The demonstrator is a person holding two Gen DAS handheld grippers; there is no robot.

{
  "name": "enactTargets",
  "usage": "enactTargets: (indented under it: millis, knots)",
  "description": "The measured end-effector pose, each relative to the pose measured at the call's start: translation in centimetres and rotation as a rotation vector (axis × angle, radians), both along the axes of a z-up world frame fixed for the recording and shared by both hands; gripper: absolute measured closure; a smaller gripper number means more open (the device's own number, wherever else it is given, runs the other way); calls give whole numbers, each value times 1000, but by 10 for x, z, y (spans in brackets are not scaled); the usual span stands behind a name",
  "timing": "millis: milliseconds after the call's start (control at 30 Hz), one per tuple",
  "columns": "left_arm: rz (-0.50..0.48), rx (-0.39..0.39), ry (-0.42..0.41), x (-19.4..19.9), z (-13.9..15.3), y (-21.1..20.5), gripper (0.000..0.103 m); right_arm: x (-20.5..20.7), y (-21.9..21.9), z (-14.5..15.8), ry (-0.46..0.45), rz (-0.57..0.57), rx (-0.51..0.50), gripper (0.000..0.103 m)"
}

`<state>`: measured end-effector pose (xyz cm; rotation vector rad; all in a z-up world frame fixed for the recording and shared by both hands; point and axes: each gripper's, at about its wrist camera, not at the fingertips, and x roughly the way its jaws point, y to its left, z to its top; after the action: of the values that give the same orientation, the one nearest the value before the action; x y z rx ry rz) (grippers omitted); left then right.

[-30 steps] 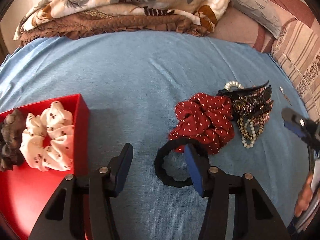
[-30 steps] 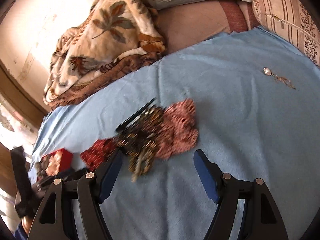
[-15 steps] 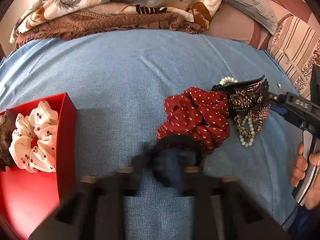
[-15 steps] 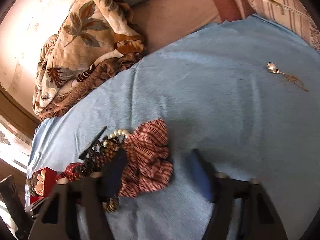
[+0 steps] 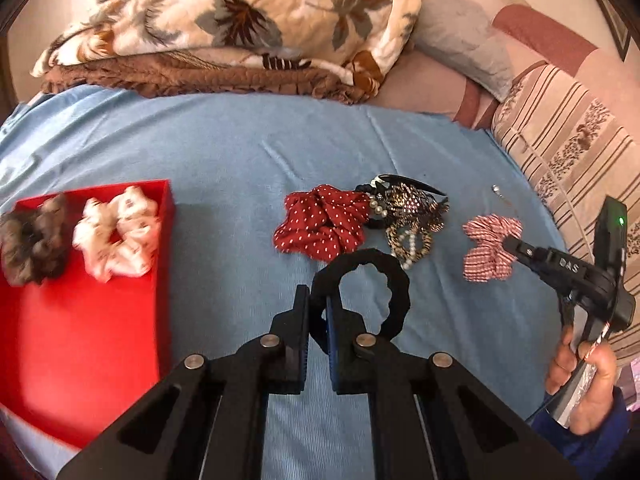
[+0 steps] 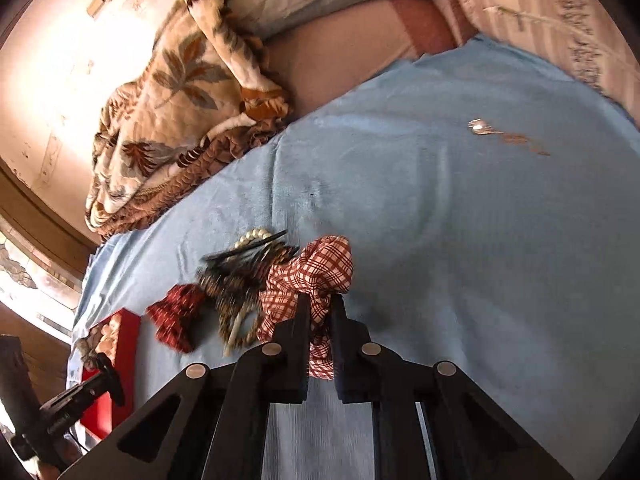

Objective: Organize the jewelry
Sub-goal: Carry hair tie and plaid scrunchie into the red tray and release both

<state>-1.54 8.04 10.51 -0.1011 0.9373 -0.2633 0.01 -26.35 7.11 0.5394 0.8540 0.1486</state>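
Both jaws are clamped: left gripper [image 5: 318,304] on a black fabric scrunchie [image 5: 362,294], right gripper [image 6: 320,306] on a red-and-white plaid scrunchie [image 6: 310,276].
Each scrunchie hangs above the blue bedspread [image 5: 240,184], mid-bed, right of the red tray [image 5: 80,328] at its left edge.

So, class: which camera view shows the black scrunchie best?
The left wrist view: the black scrunchie hangs as a full ring, pinched in the left gripper. In the right wrist view I cannot make it out; only that gripper's dark body shows at the lower left edge.
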Motion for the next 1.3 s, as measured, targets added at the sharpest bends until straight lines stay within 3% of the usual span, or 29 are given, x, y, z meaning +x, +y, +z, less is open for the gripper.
enactTargets:
  millis: [200, 367, 567, 767, 1000, 1300]
  knots:
    - [47, 35, -46, -42, 15, 21, 96, -43, 10, 22, -29, 29, -4, 93]
    - [147, 89, -67, -69, 20, 68, 96, -64, 45, 37, -53, 113, -17, 93]
    - [307, 118, -35, -85, 13, 148, 95, -72, 124, 56, -83, 283, -47, 93]
    - [405, 138, 9, -83, -1, 208, 95, -65, 227, 69, -88, 472, -66, 93]
    - [464, 138, 57, -70, -21, 242, 95, -49, 329, 49, -52, 619, -143, 93]
    - [509, 142, 73, -70, -36, 260, 95, -50, 371, 4, 56, 664, -201, 93]
